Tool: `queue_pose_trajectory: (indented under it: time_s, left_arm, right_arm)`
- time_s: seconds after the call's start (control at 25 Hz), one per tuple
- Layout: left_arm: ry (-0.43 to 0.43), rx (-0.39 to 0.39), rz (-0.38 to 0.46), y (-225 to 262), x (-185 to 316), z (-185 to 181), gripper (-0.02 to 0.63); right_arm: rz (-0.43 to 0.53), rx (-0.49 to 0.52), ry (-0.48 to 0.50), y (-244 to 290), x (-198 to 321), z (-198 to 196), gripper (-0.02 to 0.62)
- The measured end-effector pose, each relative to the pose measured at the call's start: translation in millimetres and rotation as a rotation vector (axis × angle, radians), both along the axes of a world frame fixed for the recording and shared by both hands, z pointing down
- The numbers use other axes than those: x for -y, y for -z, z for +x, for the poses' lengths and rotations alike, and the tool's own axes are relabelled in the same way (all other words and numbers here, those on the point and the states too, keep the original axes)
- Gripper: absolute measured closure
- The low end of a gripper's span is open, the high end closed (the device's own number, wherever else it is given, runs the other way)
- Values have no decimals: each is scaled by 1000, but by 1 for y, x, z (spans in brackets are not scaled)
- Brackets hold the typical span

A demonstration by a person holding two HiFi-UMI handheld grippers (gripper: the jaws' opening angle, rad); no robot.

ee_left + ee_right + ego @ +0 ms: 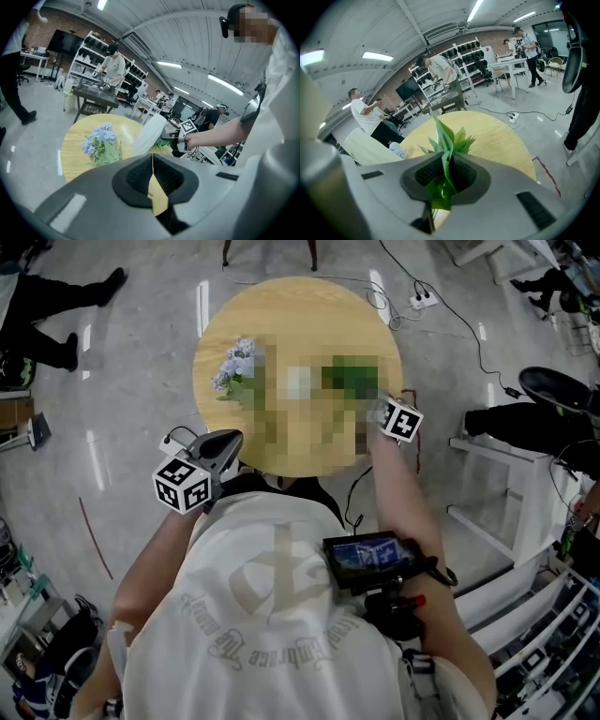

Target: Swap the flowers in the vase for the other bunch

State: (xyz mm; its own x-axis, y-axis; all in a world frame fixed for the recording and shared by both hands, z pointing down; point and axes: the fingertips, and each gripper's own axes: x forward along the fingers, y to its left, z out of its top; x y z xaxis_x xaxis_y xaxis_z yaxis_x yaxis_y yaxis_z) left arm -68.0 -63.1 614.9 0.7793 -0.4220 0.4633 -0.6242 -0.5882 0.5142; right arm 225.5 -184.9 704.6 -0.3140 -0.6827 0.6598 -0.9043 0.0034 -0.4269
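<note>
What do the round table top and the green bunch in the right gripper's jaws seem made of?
The round pale yellow table top: likely wood or wood-look laminate, matt, with faint straight grain lines. The green leafy bunch: probably artificial, plastic or fabric, since the leaves look stiff and uniformly bright.

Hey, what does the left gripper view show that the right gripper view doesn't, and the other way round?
Only the left gripper view: the left gripper, shut on nothing, and the right gripper seen from outside, beside the white vase. Only the right gripper view: that gripper clamped on the green leafy bunch, and a power strip on the floor. Both: the round wooden table and the storage shelves behind.
</note>
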Motion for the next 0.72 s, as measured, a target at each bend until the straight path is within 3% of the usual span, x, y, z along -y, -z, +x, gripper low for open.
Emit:
queue_pose_trajectory:
  time_s: [0.72]
  left_arm:
    - [-95,-16,32,3,6,19,597]
  right_arm:
    - [115,55,-31,42,-15,11,572]
